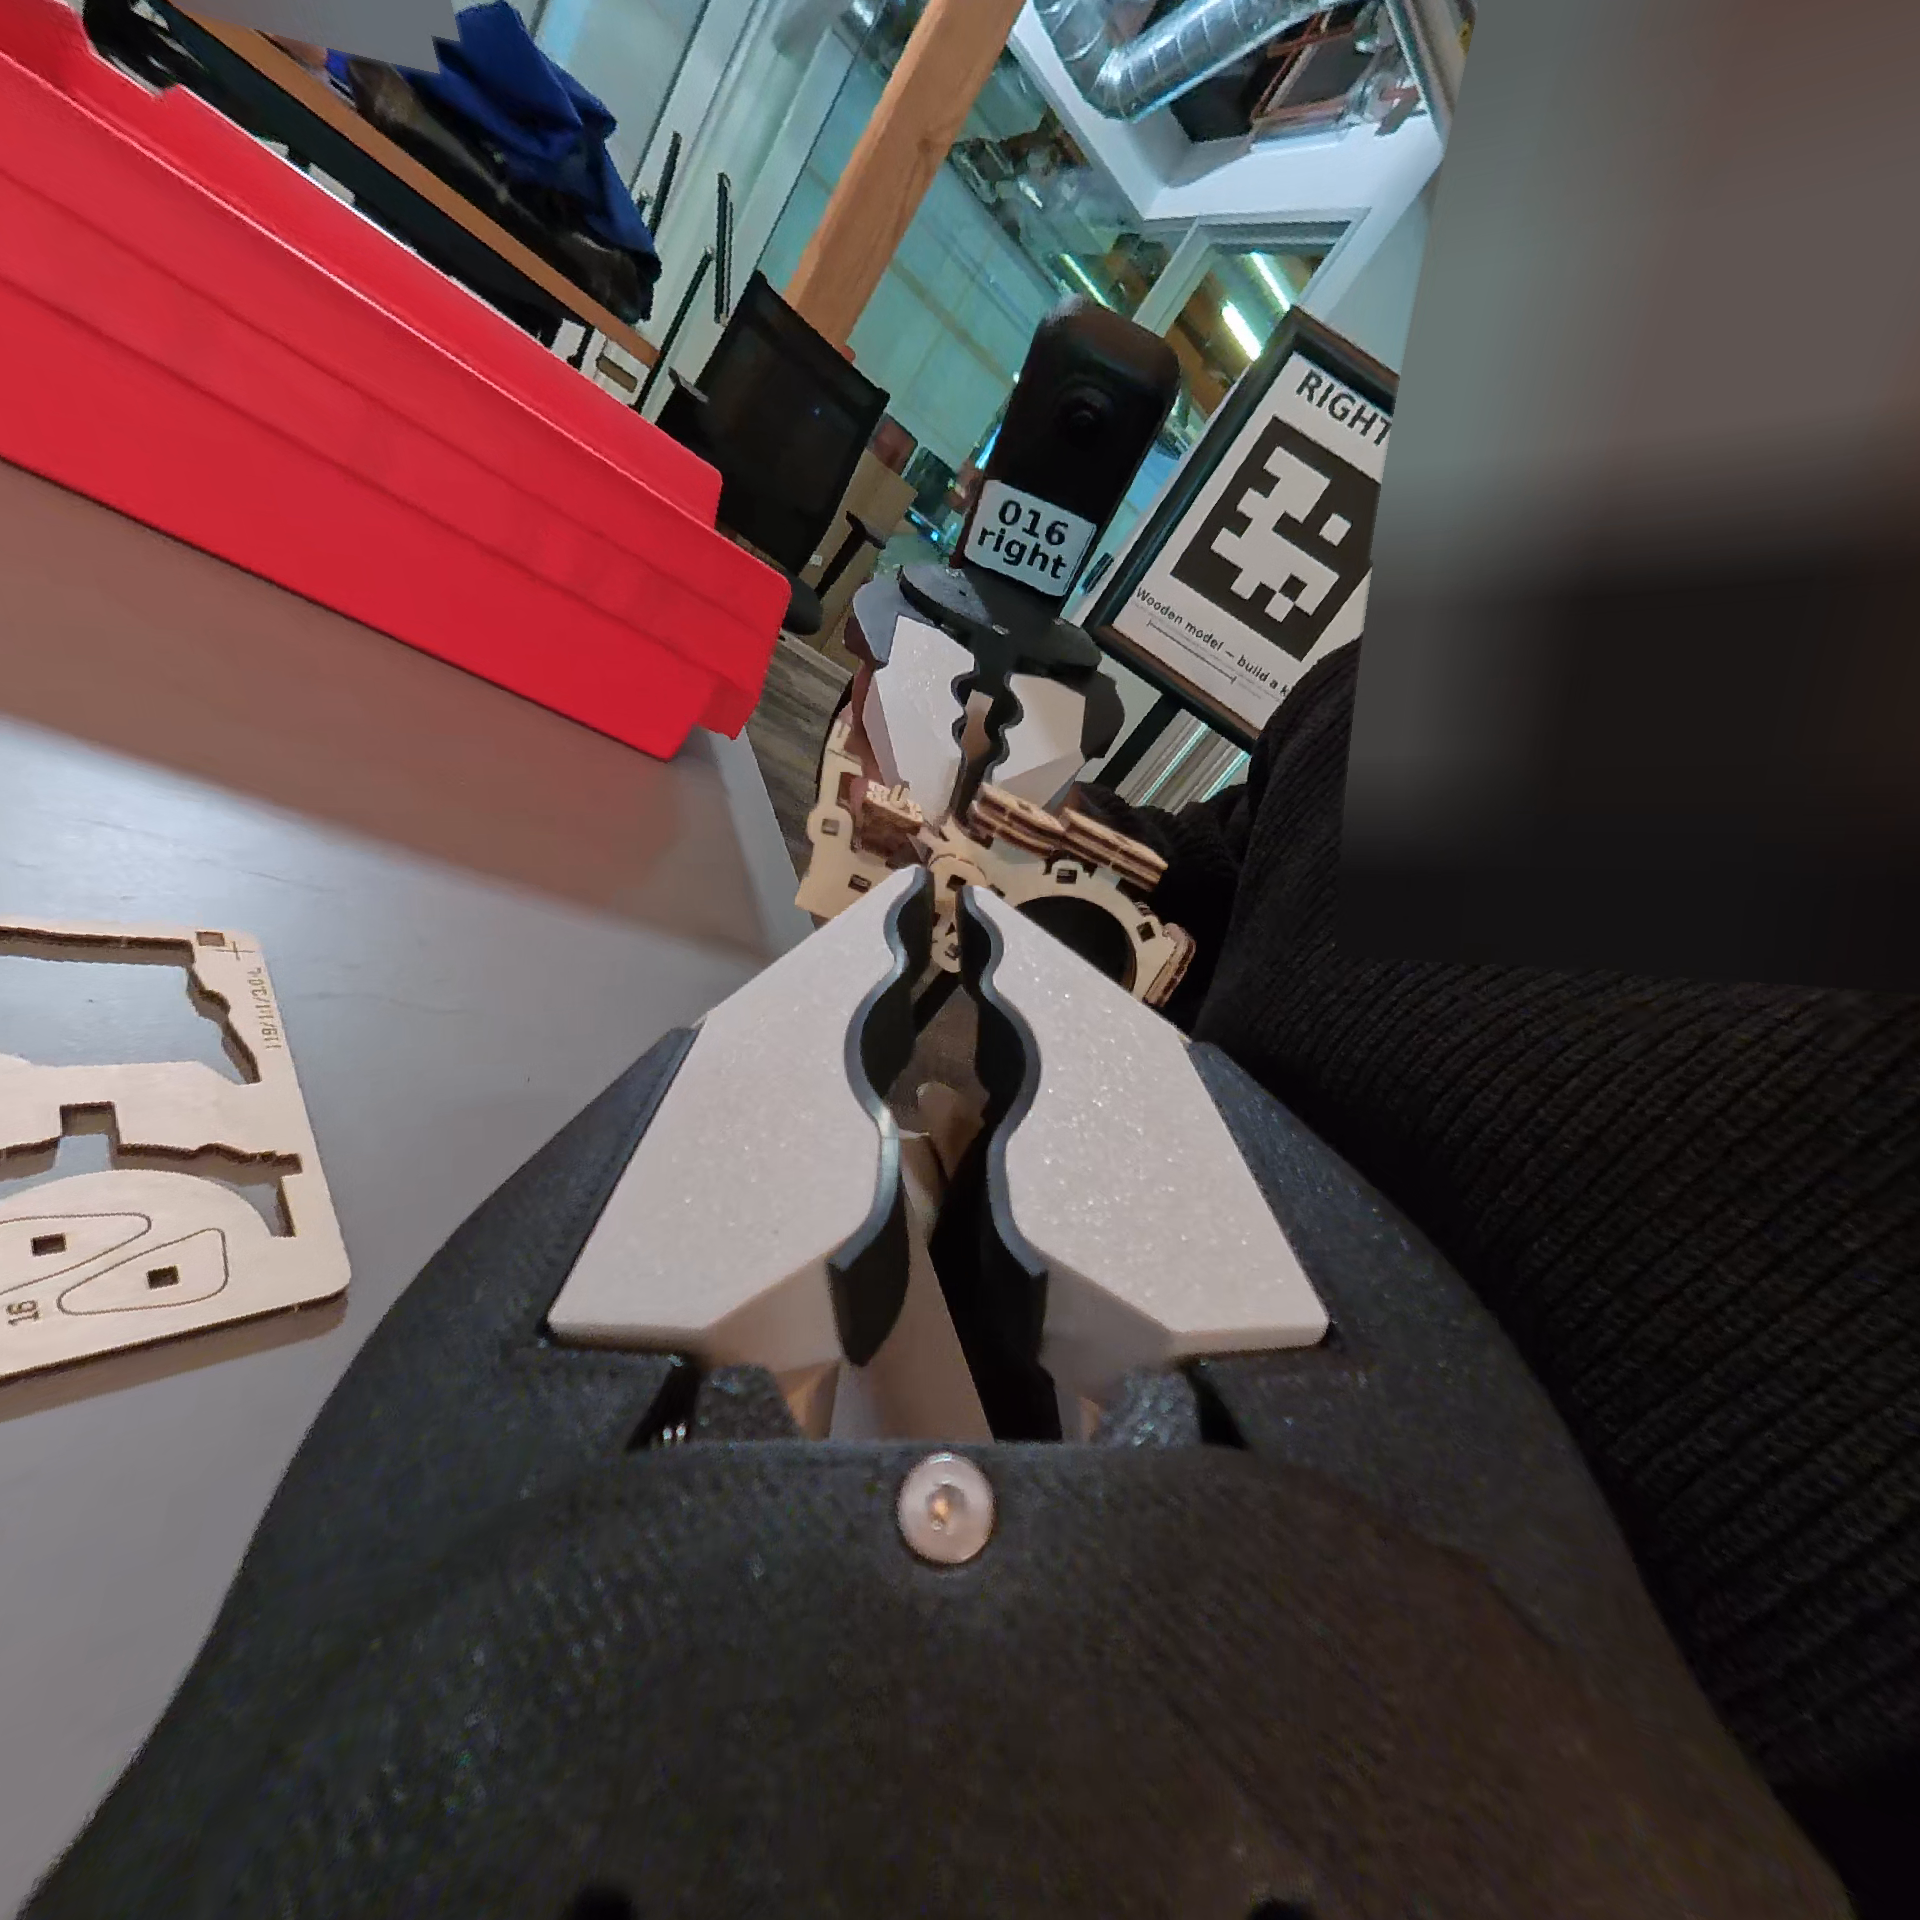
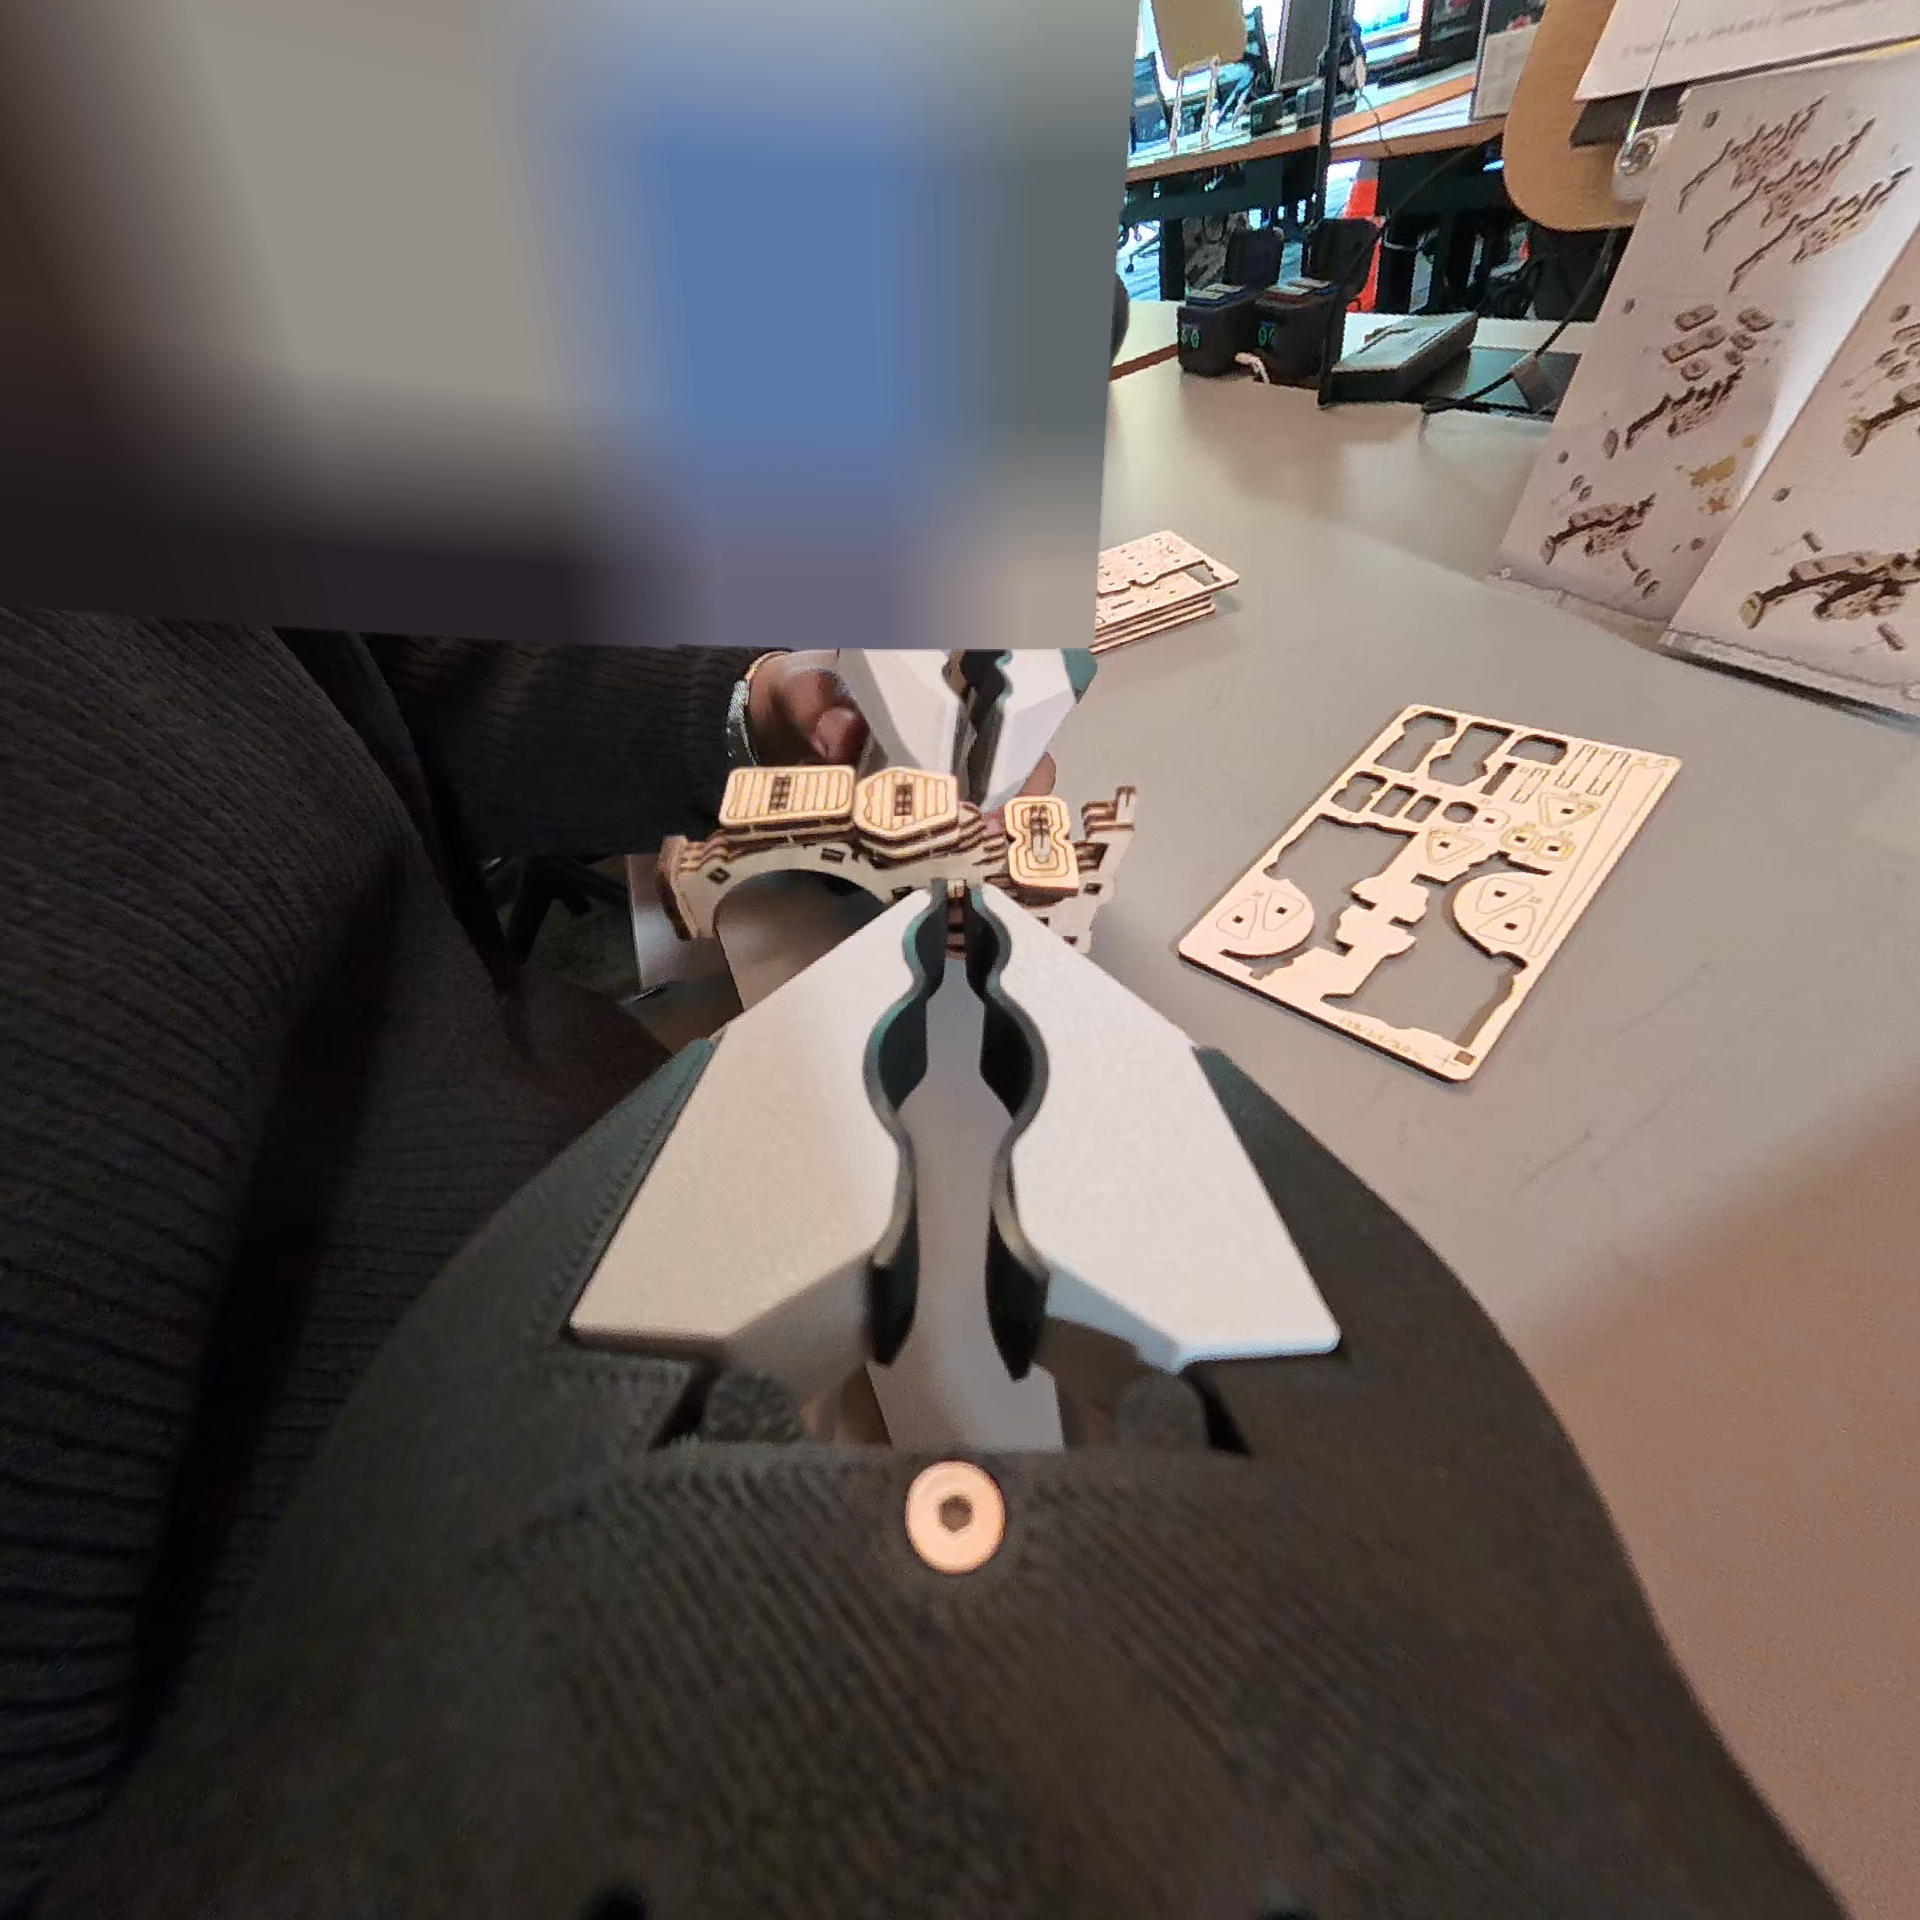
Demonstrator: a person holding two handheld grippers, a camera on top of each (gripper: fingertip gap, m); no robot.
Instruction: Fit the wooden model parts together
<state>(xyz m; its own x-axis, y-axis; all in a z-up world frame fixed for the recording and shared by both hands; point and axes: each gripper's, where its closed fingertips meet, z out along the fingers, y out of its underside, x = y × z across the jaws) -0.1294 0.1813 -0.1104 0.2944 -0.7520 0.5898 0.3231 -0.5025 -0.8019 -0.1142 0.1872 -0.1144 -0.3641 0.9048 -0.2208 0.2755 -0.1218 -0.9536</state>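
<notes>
Gripping the wooden model (image 2: pixel 894 842) from opposite sides, both grippers' fingers closed on it.

Your left gripper (image 1: pixel 943 902) and right gripper (image 2: pixel 954 902) both showed pale grey fingers with black wavy inner pads on black textured bodies. The wooden model (image 2: pixel 894 847) was light tan with dark brown burnt edges and engraved stripes. The cut-out sheet (image 2: pixel 1429 888) on the right was pale tan against the grey table (image 2: pixel 1558 1195). Far left sat bright red trays (image 1: pixel 343 416). Your sleeve (image 1: pixel 1558 1195) was black ribbed knit.
</notes>
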